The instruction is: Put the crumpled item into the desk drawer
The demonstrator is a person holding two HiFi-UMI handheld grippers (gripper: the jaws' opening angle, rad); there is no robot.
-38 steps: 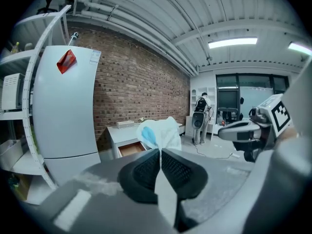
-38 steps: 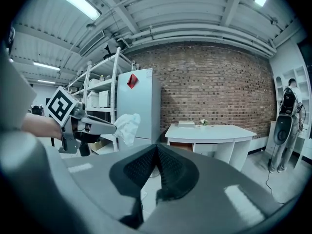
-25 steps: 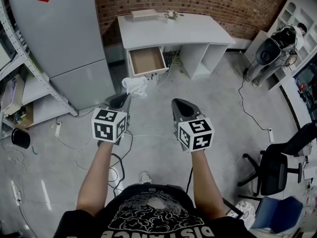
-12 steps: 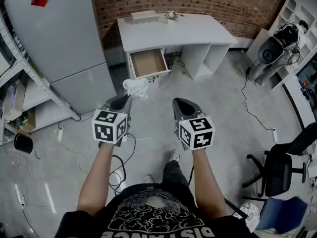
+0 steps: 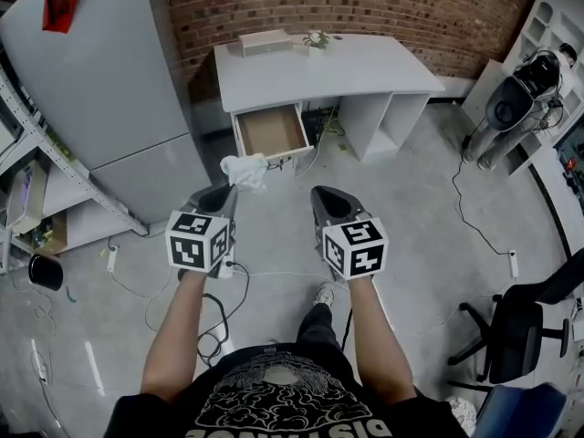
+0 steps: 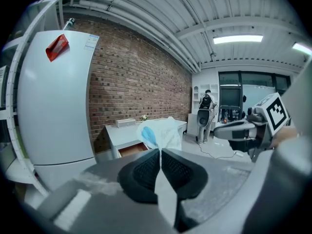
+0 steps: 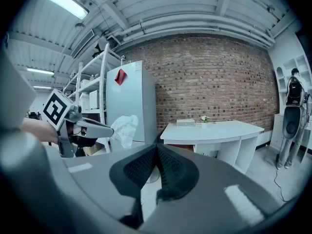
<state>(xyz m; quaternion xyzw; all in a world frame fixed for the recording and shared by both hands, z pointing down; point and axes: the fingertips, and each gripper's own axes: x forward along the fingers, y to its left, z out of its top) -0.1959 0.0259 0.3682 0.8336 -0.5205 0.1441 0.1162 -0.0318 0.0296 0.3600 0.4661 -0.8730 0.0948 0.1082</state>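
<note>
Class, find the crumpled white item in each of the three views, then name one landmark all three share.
Head view: crumpled item left of centre, between the left gripper and the open drawer.
Left gripper view: the item at centre, above the shut jaws.
Right gripper view: the item left of centre, at the left gripper's tip.
Shared landmark: the white desk.

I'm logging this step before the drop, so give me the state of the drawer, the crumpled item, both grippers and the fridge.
desk drawer: pulled open, nothing visible inside.
crumpled item: held in the air, short of the drawer.
left gripper: jaws shut on the crumpled item.
right gripper: jaws together, nothing between them.
fridge: doors closed.
</note>
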